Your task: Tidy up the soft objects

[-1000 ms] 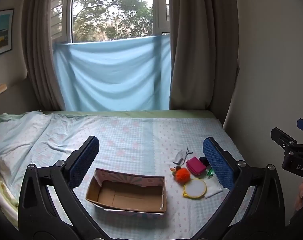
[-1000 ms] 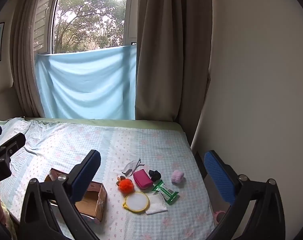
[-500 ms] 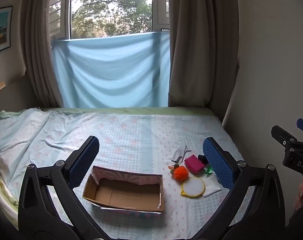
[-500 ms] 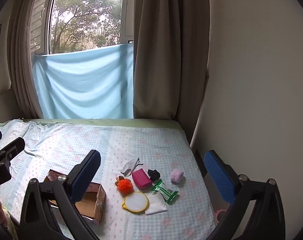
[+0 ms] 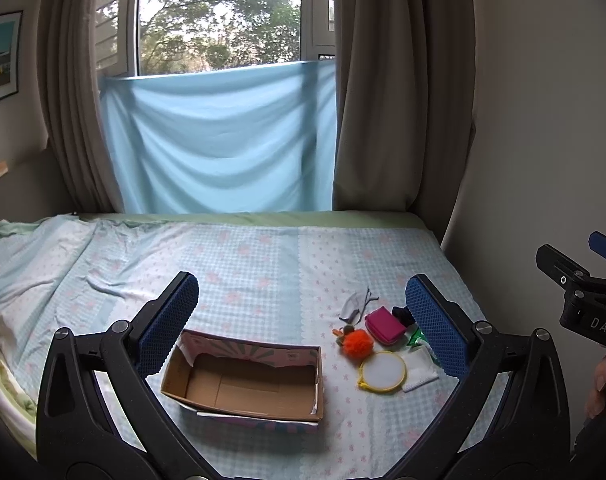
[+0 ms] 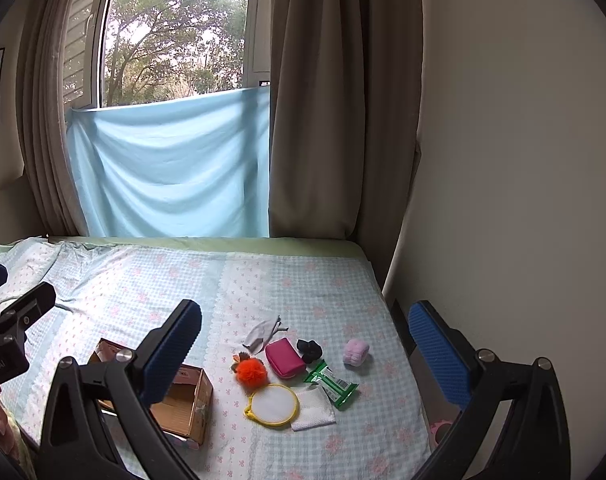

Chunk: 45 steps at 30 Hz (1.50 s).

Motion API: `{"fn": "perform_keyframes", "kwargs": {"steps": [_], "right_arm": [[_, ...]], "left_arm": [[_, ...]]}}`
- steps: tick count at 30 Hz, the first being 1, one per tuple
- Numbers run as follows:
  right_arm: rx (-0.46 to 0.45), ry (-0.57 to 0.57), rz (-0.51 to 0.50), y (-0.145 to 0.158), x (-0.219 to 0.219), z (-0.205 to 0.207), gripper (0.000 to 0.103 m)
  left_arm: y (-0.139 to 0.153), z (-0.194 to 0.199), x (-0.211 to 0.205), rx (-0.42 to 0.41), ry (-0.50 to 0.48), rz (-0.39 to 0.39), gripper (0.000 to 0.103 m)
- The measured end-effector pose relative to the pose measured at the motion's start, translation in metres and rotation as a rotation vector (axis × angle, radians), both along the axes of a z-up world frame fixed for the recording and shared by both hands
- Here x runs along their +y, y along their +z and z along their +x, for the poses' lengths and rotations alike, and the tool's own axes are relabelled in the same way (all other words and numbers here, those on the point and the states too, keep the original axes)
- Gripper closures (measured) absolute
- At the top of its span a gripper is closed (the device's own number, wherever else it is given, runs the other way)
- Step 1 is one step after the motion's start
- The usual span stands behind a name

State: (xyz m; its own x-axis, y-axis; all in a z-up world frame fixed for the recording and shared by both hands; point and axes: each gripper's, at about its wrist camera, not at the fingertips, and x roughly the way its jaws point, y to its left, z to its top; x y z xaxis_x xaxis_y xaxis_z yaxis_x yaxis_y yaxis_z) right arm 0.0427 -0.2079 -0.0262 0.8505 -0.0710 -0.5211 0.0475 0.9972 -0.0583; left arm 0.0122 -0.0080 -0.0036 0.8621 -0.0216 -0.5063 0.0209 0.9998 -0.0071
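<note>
Low on the bed (image 6: 303, 280), nothing is held by either gripper's parted jaws, so the orange pompom (image 6: 252, 371) should be pinched lightly and lowered into the cardboard box (image 5: 247, 384).

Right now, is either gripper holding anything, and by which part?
Nothing is held. The left gripper and right gripper are both open and empty above the bed; the open cardboard box and the small soft items lie untouched.

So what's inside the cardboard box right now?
Nothing shows inside the box: the left wrist view sees only bare cardboard floor. The corner under its near wall is hidden. The soft items, like the orange pompom, lie on the bed beside it.
</note>
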Motion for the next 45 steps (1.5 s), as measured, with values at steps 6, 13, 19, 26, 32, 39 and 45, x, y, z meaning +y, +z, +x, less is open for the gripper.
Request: {"fn": "perform_keyframes", "kwargs": {"steps": [6,13,19,26,32,39,45], "right_arm": [[-0.001,0.004,0.003,0.0009,-0.0007,0.0000,0.000],[-0.002,0.003,0.004,0.0004,-0.0019,0.0023,0.000],[-0.002,0.003,0.005,0.0002,-0.0024,0.0027,0.000],[-0.005,0.005,0.007,-0.0001,-0.0037,0.0035,0.000],[-0.005,0.005,0.006,-0.0002,-0.0042,0.0043,0.000],[-0.004,0.003,0.007,-0.0008,-0.0040,0.0054,0.000],[-0.002,0.005,0.007,-0.0019,-0.0040,0.0059,0.000]], "left_arm": [[-0.0004,-0.0005,-0.0018,0.002,-0.002,0.000,0.000],[-0.0007,-0.0002,-0.0022,0.001,-0.002,0.000,0.000],[0.0000,0.0011,-0.0026,0.001,-0.004,0.004,0.000],[0.0005,0.0011,-0.0019,-0.001,-0.005,0.003,0.000],[0.0008,0.0023,-0.0027,0.001,-0.007,0.004,0.000],[0.0006,0.0049,-0.0029,0.003,-0.012,0.003,0.000],[0.0002,0.0048,-0.0018,0.003,-0.013,0.001,0.000]]}}
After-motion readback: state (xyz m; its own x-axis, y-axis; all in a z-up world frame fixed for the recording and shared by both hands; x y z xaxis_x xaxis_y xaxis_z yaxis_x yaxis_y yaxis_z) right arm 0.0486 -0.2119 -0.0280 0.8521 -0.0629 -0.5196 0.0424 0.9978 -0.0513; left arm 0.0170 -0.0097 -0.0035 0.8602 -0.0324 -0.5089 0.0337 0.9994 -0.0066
